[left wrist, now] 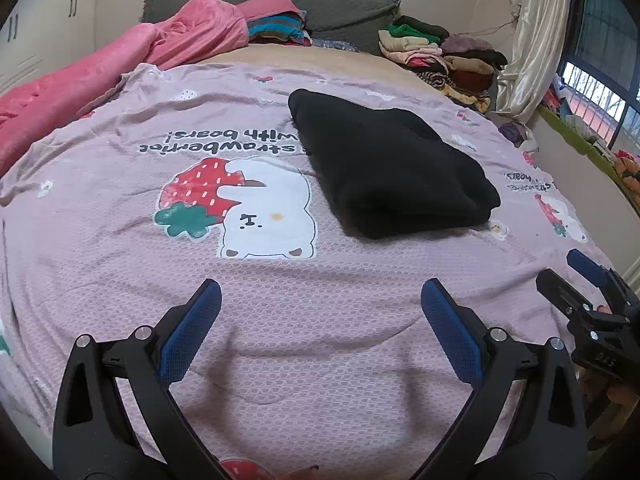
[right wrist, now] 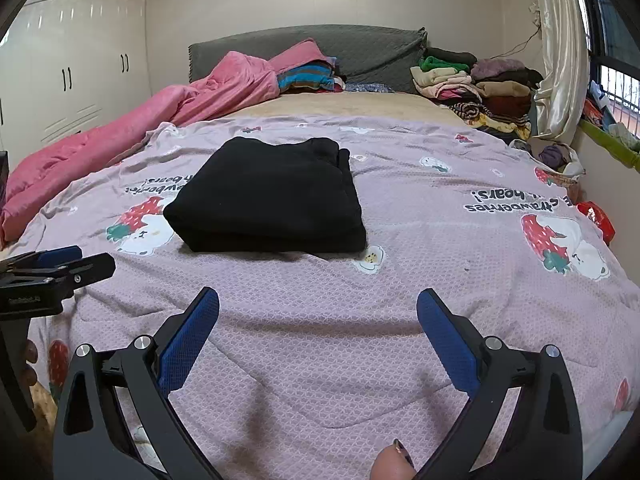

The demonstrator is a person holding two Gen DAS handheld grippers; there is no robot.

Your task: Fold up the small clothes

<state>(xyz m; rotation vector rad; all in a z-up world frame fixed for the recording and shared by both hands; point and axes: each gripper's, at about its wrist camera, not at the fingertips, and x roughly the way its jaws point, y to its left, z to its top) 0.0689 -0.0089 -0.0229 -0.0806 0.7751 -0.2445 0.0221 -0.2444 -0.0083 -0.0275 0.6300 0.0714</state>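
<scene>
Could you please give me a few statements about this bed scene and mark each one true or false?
1. The black garment lies folded on the printed bedspread. True.
2. The left gripper is shut on the black garment. False: it is open and holds nothing, with the garment lying apart from it.
3. The right gripper is open and holds nothing. True.
4. The pink blanket covers the black garment. False: it lies bunched along the bed's far left side, apart from the garment.
5. A pile of clothes sits at the far right corner of the bed, near the curtain. True.
</scene>
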